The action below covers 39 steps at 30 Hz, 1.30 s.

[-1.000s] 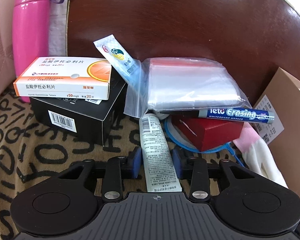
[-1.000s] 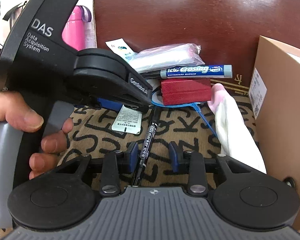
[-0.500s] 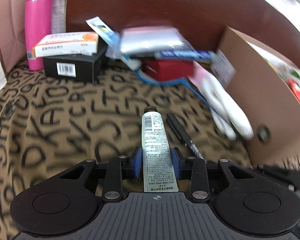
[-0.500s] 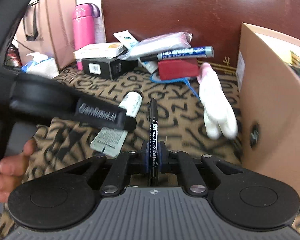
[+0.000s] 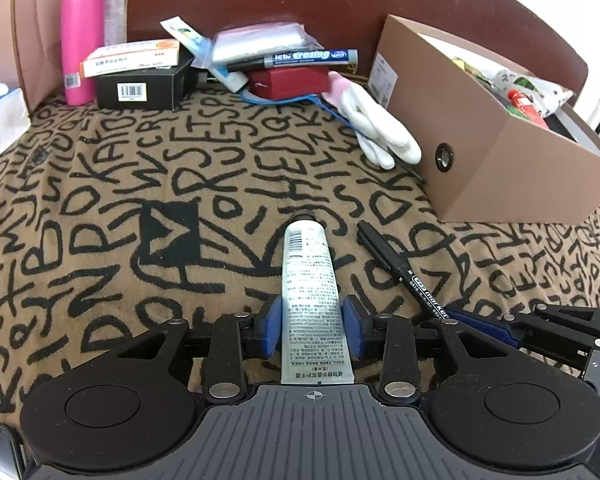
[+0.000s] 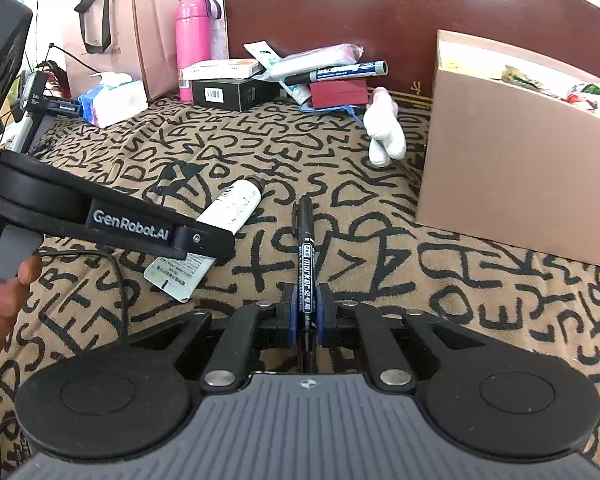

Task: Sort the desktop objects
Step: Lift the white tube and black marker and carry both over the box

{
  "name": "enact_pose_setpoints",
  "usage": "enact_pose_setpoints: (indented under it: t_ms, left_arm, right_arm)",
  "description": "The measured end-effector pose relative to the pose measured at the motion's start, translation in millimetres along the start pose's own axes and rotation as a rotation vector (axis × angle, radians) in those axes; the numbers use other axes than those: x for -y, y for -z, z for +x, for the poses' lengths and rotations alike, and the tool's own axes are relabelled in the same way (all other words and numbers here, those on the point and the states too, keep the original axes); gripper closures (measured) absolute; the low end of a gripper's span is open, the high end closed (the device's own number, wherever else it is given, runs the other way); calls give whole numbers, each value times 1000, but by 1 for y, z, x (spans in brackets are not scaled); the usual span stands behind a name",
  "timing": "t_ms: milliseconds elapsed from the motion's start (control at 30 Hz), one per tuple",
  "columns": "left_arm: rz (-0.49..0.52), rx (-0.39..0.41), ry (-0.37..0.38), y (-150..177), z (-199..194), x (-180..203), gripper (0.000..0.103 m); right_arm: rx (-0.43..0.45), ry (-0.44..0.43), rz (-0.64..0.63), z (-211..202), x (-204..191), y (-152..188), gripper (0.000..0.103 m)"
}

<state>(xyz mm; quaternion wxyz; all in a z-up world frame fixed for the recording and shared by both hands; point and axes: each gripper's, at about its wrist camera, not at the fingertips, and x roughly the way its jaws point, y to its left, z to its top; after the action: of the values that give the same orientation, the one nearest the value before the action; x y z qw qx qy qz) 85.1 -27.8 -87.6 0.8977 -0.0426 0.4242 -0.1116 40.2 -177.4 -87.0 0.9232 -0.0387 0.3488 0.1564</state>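
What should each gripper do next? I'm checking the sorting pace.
Probably draw the left gripper back: its jaws are opening, leaving the white tube on the patterned cloth. The right gripper, shut on the black marker, could then set it beside the tube.

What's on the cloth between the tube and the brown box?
The black marker, held in the right gripper. It lies between the tube and the box, in the left wrist view.
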Motion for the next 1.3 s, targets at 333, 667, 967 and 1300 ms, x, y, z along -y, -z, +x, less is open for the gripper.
enact_pose_setpoints:
  t_ms: [333,667,967,1300]
  left_arm:
    - [80,14,-47,-8,14,13,59]
    - [119,25,-92,-9,14,19,72]
    - [61,13,22,-5,-8,31,73]
    - [98,146,166,-41,-55,81,73]
  right_arm:
    - [6,3,11,17,1,-12,87]
    - [16,-10,14,22,2,-14,92]
    - [67,-22,82,-13,17,-8,92]
    - [263,-9,128,-79,49,-31,92]
